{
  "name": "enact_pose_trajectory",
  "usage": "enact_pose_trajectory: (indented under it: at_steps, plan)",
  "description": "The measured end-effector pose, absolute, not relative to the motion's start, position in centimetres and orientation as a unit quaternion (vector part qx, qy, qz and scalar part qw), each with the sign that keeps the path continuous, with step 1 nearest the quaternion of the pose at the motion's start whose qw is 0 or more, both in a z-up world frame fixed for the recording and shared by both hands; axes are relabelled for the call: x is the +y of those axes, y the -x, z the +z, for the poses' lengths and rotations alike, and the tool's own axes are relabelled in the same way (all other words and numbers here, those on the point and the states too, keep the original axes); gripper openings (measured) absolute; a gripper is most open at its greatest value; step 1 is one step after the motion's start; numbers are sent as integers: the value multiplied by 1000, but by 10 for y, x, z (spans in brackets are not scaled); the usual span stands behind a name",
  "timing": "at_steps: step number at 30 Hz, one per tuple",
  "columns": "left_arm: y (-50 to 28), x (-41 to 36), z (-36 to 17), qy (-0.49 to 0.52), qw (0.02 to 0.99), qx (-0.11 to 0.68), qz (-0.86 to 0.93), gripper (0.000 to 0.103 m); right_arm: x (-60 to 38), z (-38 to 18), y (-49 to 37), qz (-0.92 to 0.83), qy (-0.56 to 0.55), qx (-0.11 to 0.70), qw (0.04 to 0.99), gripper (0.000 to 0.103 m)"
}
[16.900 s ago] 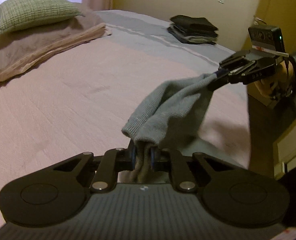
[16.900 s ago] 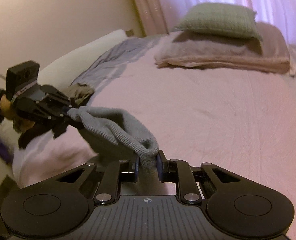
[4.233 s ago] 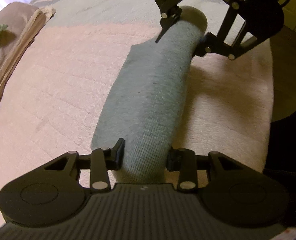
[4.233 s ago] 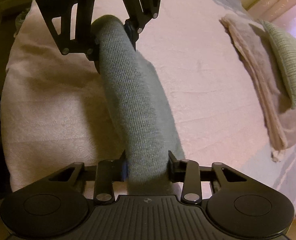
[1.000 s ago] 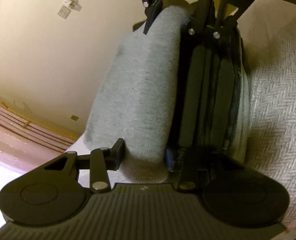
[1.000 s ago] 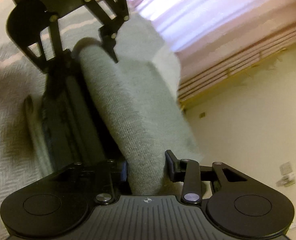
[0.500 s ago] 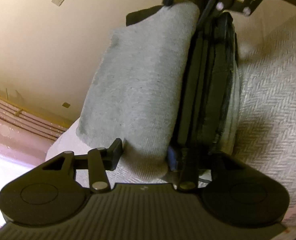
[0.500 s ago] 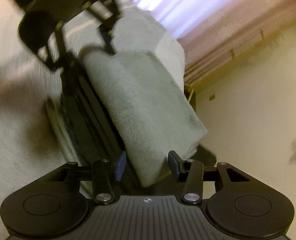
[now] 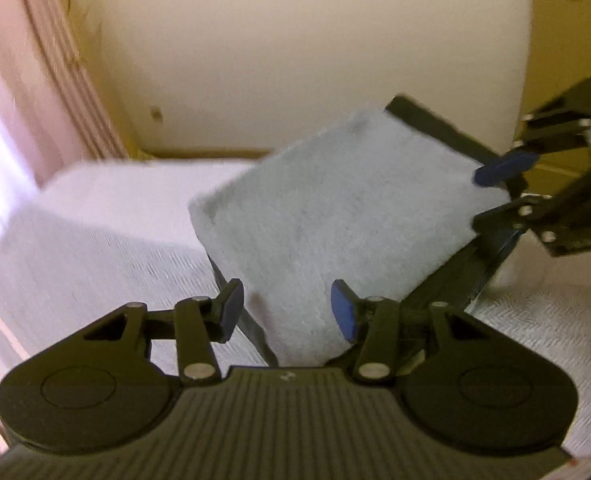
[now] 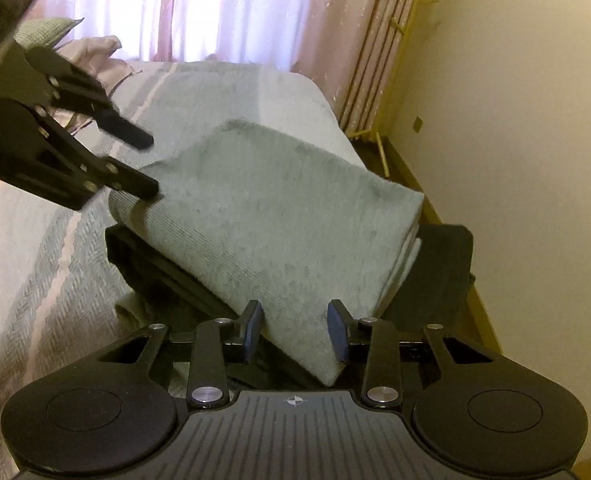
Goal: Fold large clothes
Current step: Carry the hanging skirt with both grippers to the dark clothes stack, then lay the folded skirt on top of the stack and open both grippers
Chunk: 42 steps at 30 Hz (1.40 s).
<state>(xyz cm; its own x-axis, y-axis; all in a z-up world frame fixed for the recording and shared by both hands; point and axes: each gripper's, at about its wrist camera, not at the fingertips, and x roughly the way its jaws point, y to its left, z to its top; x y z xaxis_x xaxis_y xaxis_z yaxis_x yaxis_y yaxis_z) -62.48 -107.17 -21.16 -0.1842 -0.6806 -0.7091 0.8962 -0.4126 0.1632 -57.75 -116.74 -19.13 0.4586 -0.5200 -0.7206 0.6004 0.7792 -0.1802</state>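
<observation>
Half a second back your hand-held grippers bracketed the two ends of the folded grey sweater (image 10: pixel 271 216) closely; now both have drawn back a little and the views have swung level, with the sweater lying on top of the dark stack of folded clothes (image 10: pixel 439 264). Your left hand-held gripper (image 9: pixel 287 310) stands wide open, its blue pads either side of the sweater's near end and holding nothing; whether the pads brush the knit you cannot tell through the blur. From the left wrist view, the sweater runs from 6 o'clock up toward 1 o'clock, and dark layers of the stack show under its right edge. At 3 o'clock sits your right hand-held gripper (image 9: pixel 507 192), fingers spread apart around the far corner of the sweater. In the right wrist view, that same right hand-held gripper (image 10: pixel 295 330) is equally wide open, the sweater's corner lying between its pads, gripped by neither. The left hand-held gripper (image 10: pixel 151 164) appears at 10 o'clock, its lower finger at the sweater's rolled edge. The stack rests on the bed (image 10: pixel 43 292), near its corner. Pink curtains (image 10: pixel 199 8) hang at 12 o'clock and a cream wall (image 10: pixel 515 160) fills 3 o'clock.
</observation>
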Motion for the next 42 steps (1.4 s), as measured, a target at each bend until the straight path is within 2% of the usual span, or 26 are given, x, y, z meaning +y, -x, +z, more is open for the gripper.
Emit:
enact_pose_trajectory:
  at_steps: [3, 13, 15, 19, 21, 22, 28, 33, 38, 42]
  plan:
    - [626, -1076, -219, -367, 523, 173, -750, 43, -1171, -198, 581, -323, -60, 407, 852, 33]
    - [636, -1081, -203, -405, 531, 184, -721, 43, -1190, -187, 574, -334, -119, 403, 844, 36]
    - [638, -1078, -200, -409, 541, 191, -710, 43, -1190, -179, 575, -351, -135, 405, 833, 49]
    - [640, -1068, -193, -404, 561, 214, -690, 45, -1178, -162, 584, -378, -175, 389, 822, 56]
    - [641, -1059, -185, -400, 571, 224, -681, 50, -1169, -154, 589, -384, -188, 383, 819, 58]
    - [640, -1053, -179, -399, 574, 230, -676, 57, -1163, -150, 593, -388, -197, 379, 817, 58]
    - [640, -1019, -145, -377, 591, 256, -665, 73, -1135, -128, 618, -415, -257, 348, 800, 62]
    - [643, -986, -116, -356, 598, 264, -667, 85, -1113, -107, 633, -431, -278, 326, 794, 78]
    - [644, -952, -98, -334, 604, 262, -675, 99, -1093, -86, 646, -449, -291, 307, 787, 81]
    - [637, -926, -88, -321, 613, 266, -672, 102, -1075, -73, 653, -449, -293, 304, 787, 82]
